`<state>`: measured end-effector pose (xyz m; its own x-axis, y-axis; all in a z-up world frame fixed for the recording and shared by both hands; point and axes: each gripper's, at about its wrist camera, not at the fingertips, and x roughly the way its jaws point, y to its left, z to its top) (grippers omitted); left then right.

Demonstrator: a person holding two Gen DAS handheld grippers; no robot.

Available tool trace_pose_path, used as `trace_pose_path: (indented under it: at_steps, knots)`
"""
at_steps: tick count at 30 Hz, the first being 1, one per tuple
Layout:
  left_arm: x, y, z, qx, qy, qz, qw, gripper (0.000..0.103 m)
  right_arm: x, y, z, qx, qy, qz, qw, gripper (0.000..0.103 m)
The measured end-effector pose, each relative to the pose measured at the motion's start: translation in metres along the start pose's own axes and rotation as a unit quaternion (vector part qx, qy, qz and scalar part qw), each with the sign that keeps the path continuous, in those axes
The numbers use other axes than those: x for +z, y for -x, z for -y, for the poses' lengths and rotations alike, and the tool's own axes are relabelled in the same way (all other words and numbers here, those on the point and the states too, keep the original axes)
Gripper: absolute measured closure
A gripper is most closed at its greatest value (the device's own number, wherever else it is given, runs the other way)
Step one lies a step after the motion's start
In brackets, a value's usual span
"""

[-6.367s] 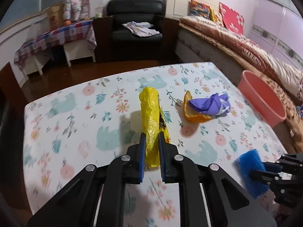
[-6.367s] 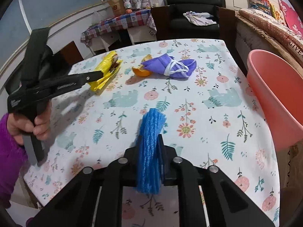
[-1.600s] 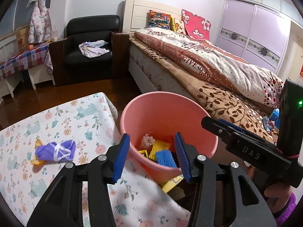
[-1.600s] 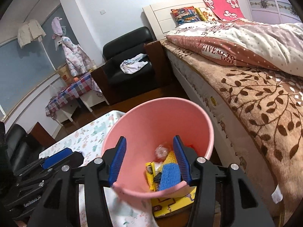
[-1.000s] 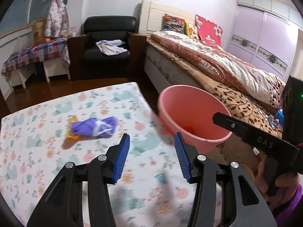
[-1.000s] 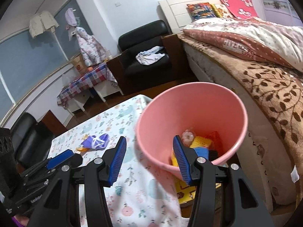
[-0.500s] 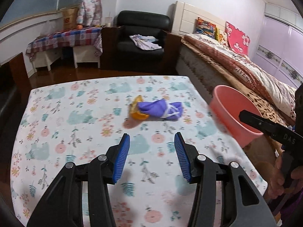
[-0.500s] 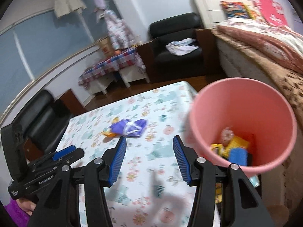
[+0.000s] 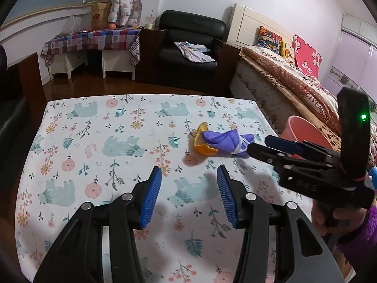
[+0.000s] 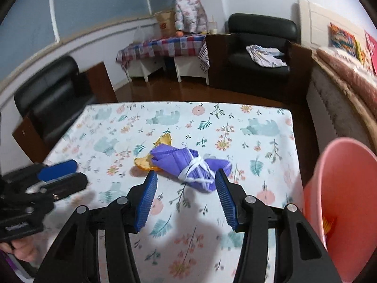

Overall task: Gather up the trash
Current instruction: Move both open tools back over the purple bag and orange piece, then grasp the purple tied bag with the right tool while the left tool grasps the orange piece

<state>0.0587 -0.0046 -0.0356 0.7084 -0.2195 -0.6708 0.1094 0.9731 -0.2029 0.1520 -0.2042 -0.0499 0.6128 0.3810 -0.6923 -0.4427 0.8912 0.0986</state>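
A purple folded cloth tied with white string (image 10: 188, 166) (image 9: 225, 140) lies on the floral tablecloth (image 9: 113, 146), partly over an orange peel (image 9: 202, 142) (image 10: 147, 161). My right gripper (image 10: 185, 195) is open just in front of the purple bundle, nothing between its blue pads. In the left wrist view the right gripper's fingers (image 9: 281, 146) reach the bundle's right end. My left gripper (image 9: 188, 193) is open over bare tablecloth, nearer than the peel. The pink bin (image 10: 339, 202) (image 9: 304, 131) stands off the table's right edge with trash inside.
A bed (image 9: 294, 82) runs along the right behind the bin. A black armchair (image 9: 188, 40) and a checked side table (image 9: 94, 40) stand beyond the table's far edge. Another black chair (image 10: 51, 94) sits at the left. A hand in a purple sleeve (image 9: 353, 226) holds the right gripper.
Both grippers swung left from the pink bin back over the table. The right gripper now faces the purple bundle closely; the bin has slid to the right edge of both views.
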Motion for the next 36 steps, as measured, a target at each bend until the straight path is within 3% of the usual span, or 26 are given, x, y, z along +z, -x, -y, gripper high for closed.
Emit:
trace_pose_path:
  at_steps: [10,16,18,27,36]
  knots:
    - [0.008,-0.011,-0.004,-0.005,0.005,-0.008,0.9999,0.054,0.008,-0.049,-0.018,-0.032,0.088,-0.038,0.995,0.054]
    - [0.014,-0.015,0.000,-0.009,0.009,-0.008,0.9999,0.054,0.011,-0.044,-0.004,-0.025,0.054,-0.032,0.998,0.084]
    - [0.016,-0.018,0.002,-0.003,0.008,-0.009,0.9999,0.054,0.010,-0.038,0.003,-0.015,0.029,-0.029,0.999,0.102]
    - [0.039,-0.039,0.001,0.003,0.033,-0.005,0.9994,0.054,-0.002,-0.005,0.028,0.014,-0.051,-0.002,0.999,0.102]
    - [0.048,-0.085,0.003,0.025,0.063,-0.031,0.9972,0.054,-0.030,0.035,0.032,0.039,-0.092,0.003,0.995,0.102]
